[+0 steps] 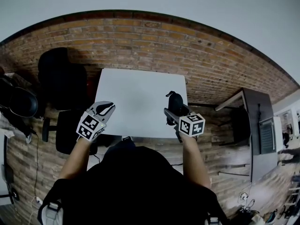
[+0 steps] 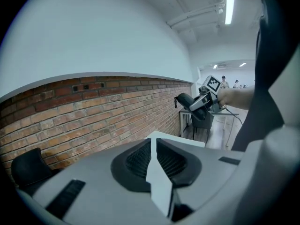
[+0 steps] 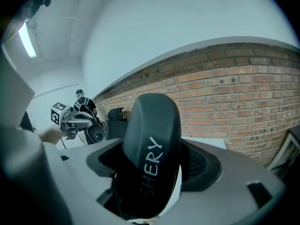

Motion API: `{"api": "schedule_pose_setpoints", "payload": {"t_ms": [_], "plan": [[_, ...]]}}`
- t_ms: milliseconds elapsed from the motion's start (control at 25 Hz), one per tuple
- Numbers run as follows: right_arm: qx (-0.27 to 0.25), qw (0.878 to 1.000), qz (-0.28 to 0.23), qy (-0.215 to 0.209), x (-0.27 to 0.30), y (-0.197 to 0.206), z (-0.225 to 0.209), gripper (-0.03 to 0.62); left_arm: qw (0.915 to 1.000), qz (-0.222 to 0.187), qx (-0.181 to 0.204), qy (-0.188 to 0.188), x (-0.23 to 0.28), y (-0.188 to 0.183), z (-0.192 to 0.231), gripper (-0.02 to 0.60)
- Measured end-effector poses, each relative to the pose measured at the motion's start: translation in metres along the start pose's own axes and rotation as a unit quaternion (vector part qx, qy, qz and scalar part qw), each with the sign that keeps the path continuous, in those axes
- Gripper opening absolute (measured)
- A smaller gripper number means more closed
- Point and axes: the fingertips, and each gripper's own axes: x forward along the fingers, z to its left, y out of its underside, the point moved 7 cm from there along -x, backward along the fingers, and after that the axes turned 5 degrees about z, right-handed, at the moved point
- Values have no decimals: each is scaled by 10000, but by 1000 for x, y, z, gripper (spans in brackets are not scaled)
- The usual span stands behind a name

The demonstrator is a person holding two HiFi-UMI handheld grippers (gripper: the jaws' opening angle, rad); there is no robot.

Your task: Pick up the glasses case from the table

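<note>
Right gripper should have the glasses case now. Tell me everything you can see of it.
The glasses case is a black, smooth, rounded oblong shell that looks hard and closed, with pale lettering "SHERY" running along its length. It stands roughly upright, leaning slightly, clamped between the jaws of the right gripper. In the head view it appears lifted above the right part of the white table. Nothing else touches it.

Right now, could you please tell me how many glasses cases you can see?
1: the black glasses case sits clamped between the jaws of the right gripper, held over the white table's right edge.
</note>
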Motion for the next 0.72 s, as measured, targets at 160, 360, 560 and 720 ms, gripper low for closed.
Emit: {"api": "schedule_pose_setpoints", "payload": {"t_ms": [160, 360, 560, 720], "plan": [[-31, 9999, -108, -8, -14, -2, 8, 362, 10000, -22, 52, 47, -2, -2, -5, 43], [-109, 9997, -221, 11, -28, -6, 13, 362, 9999, -2, 118, 101, -1, -6, -12, 43], [-108, 9993, -364, -41, -39, -4, 14, 362, 9998, 8, 154, 157, 2, -10, -19, 43], [-106, 9991, -406, -52, -44, -4, 14, 362, 9997, 2, 194, 175, 5, -15, -22, 43]]}}
